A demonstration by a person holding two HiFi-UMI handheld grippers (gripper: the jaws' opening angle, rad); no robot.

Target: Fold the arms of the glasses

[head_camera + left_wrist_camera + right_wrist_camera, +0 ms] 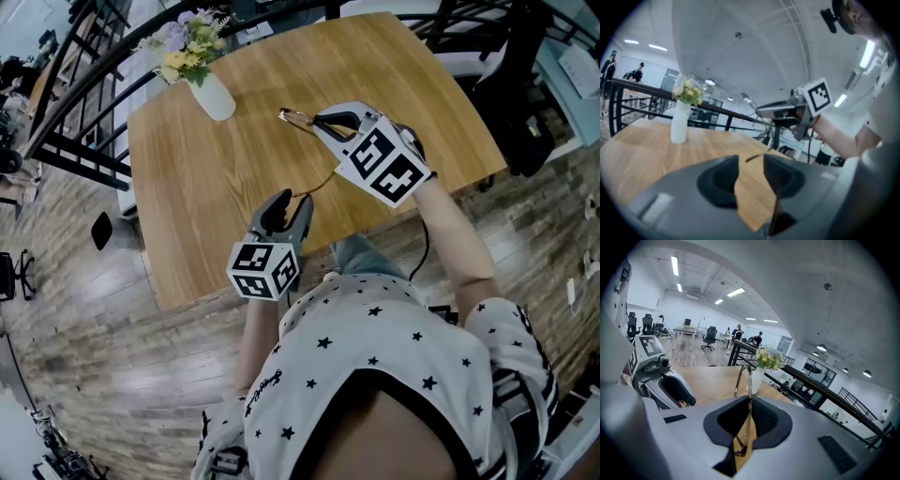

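Note:
My right gripper (pixel 322 123) is shut on a pair of thin-rimmed glasses (pixel 296 117) and holds them above the wooden table (pixel 206 216). In the right gripper view the rim (pixel 743 376) sticks out past the shut jaws, with the frame pinched between them. One unfolded arm (pixel 323 181) of the glasses hangs toward me. Its tip (pixel 757 157) lies in the gap of my left gripper (pixel 292 200), which is open; the pads do not press on it. The left gripper view shows the right gripper (pixel 761 111) ahead and higher up.
A white vase of flowers (pixel 211 94) stands at the table's far left corner. A black railing (pixel 84 84) runs beyond the table. The table's near edge (pixel 281 277) is just under my left hand. People stand far off in the room.

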